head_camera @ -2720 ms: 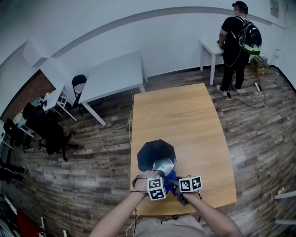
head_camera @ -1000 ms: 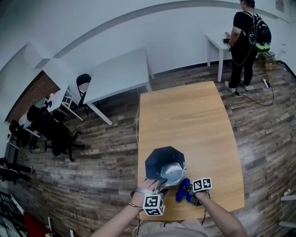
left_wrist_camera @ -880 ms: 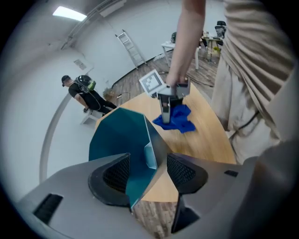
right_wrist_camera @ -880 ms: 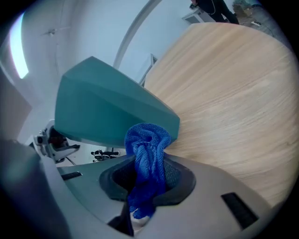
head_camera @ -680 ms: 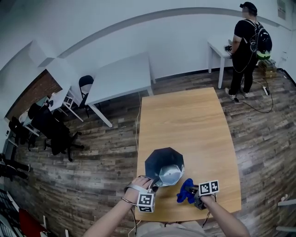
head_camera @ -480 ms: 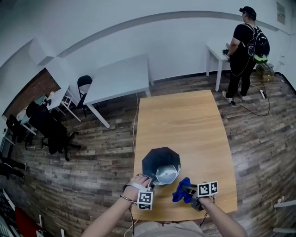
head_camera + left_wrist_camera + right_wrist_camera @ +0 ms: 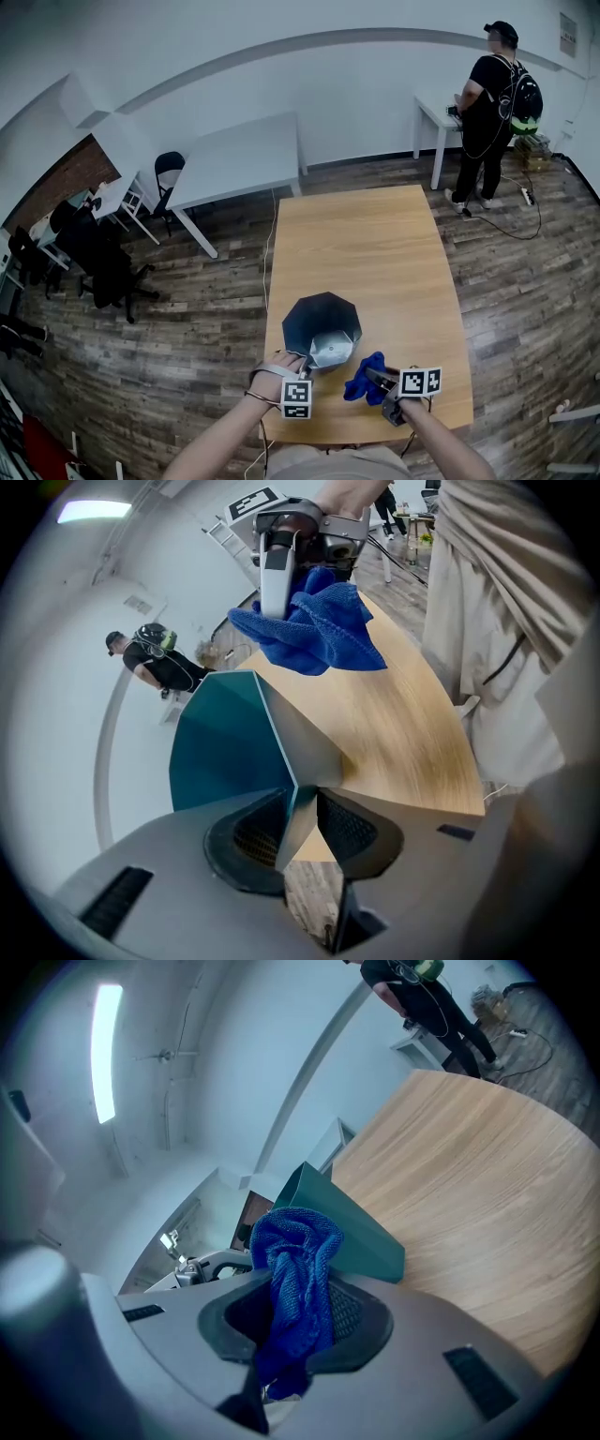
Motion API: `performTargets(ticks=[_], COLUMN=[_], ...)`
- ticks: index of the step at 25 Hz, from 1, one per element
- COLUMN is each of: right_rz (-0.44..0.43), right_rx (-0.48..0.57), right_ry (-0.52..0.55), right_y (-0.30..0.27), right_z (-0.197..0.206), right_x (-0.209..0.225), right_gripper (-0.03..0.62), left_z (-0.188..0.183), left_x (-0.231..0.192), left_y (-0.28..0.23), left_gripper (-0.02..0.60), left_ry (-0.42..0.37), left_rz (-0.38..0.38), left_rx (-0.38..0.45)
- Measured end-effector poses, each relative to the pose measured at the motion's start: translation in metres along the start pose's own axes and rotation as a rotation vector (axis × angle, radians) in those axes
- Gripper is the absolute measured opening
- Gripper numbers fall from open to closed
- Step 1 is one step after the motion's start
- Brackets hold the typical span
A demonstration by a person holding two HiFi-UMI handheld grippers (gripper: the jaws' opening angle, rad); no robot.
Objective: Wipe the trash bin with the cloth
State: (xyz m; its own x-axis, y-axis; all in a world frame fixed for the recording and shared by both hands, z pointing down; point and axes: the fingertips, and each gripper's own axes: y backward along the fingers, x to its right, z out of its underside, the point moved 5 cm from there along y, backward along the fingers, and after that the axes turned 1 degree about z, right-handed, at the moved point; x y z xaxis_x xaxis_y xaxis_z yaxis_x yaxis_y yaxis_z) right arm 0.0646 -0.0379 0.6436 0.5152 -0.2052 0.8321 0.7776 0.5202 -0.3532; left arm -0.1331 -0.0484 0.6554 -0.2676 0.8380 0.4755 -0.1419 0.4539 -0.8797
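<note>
Fingers [image 7: 255,836] of left gripper [image 7: 300,817]: just closing, pinched on rim of trash bin [image 7: 321,324], lower centre of head view. Right gripper [image 7: 298,1312]: clamped on blue cloth [image 7: 364,379], just right of bin. Steadying bin now; next, bring cloth against its wall.

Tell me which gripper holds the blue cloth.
The right gripper: the blue cloth is pinched in its jaws. The left gripper has just been closing its jaws on the wall of the trash bin instead.
</note>
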Motion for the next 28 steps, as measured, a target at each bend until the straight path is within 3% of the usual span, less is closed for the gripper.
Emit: performTargets(ticks=[9,16,28], right_rz=[0.038,0.062,0.163], right_rx=[0.138,0.206,0.152], right_ry=[-0.065,-0.121,-0.160], right_y=[-0.004,-0.023,-0.064], right_z=[-0.016,-0.018,0.000], right_x=[-0.017,-0.024,0.037], right_gripper=[0.084,0.084,0.084], left_z=[-0.042,-0.056,-0.062], left_x=[-0.013,-0.022,-0.030], left_y=[-0.001,-0.002,-0.007], left_gripper=[0.083,0.066,0.044], left_ry=[0.116,0.149,0.190], left_rz=[0.045,0.070,0.169], left_rx=[0.034,0.058,0.144])
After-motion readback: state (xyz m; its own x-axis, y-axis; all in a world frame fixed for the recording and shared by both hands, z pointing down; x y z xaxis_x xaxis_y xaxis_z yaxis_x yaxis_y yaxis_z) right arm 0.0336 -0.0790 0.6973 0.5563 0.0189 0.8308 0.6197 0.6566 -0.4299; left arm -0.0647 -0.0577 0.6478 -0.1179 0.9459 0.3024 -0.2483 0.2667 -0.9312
